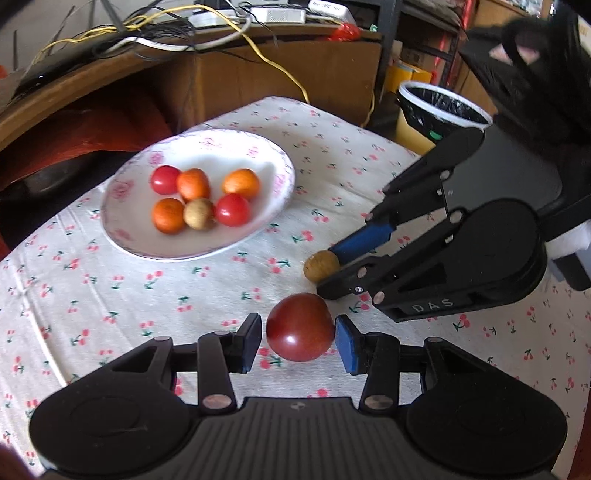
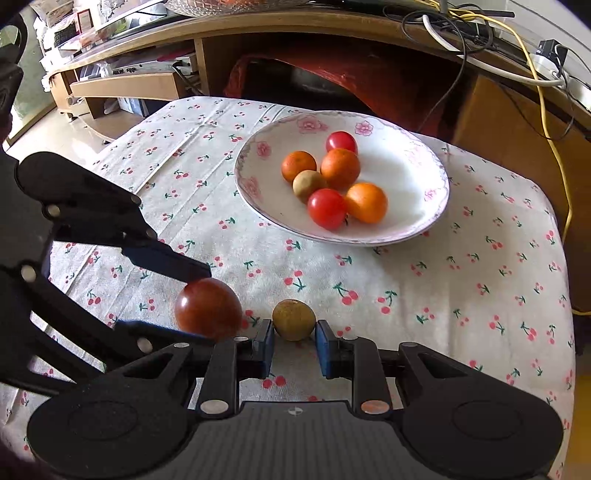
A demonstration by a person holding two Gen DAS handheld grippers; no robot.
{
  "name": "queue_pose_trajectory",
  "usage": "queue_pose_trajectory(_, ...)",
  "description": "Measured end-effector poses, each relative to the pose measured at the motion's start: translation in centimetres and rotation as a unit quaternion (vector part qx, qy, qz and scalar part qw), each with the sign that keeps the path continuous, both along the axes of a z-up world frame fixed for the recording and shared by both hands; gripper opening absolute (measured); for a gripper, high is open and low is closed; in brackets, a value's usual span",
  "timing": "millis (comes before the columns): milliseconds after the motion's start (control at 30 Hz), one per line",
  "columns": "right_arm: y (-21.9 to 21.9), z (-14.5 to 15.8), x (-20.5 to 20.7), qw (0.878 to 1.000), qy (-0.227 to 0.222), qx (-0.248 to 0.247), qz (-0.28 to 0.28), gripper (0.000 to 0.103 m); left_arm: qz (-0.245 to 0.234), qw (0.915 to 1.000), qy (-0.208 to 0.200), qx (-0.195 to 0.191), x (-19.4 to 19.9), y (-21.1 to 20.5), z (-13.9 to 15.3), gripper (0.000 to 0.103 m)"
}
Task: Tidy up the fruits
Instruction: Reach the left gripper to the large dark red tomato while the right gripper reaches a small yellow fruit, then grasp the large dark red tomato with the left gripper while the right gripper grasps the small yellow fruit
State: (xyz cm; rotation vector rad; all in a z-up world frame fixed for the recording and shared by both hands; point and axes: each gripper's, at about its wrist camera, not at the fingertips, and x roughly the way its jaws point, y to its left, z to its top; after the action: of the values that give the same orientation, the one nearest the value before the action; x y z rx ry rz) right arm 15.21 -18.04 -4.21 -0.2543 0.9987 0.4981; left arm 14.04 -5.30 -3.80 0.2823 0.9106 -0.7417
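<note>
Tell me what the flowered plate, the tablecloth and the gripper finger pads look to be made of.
Plate: likely glazed ceramic or porcelain; glossy white with printed pink flowers, though melamine is possible. Tablecloth: woven fabric, matte, with creases and a cherry print. Left gripper pads: blue, dull, probably rubber or foam, on hard black plastic-looking fingers with metal pins.

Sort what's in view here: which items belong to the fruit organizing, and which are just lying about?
Belongs to the job:
- dark red tomato between the left gripper's open jaws
- small brown fruit at the right gripper
- floral plate holding six fruits

Lying about:
- bin with black liner
- yellow cable
- white power strip
- cherry-print tablecloth
</note>
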Motion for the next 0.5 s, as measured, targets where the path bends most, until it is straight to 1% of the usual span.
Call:
queue_pose_trajectory(200,-0.7,0.0,-0.2,1.0,-0.002,-0.003,-0.006,0.019,0.004,0.9999,-0.008,0.014,0.1,-1.2,-0.4,0.05)
queue_pose_trajectory(500,-1.0,0.0,-0.4,1.0,-0.003,0.0,-0.013,0.02,0.014,0.9997,-0.01,0.018,0.7,-1.6,-0.8,0.05)
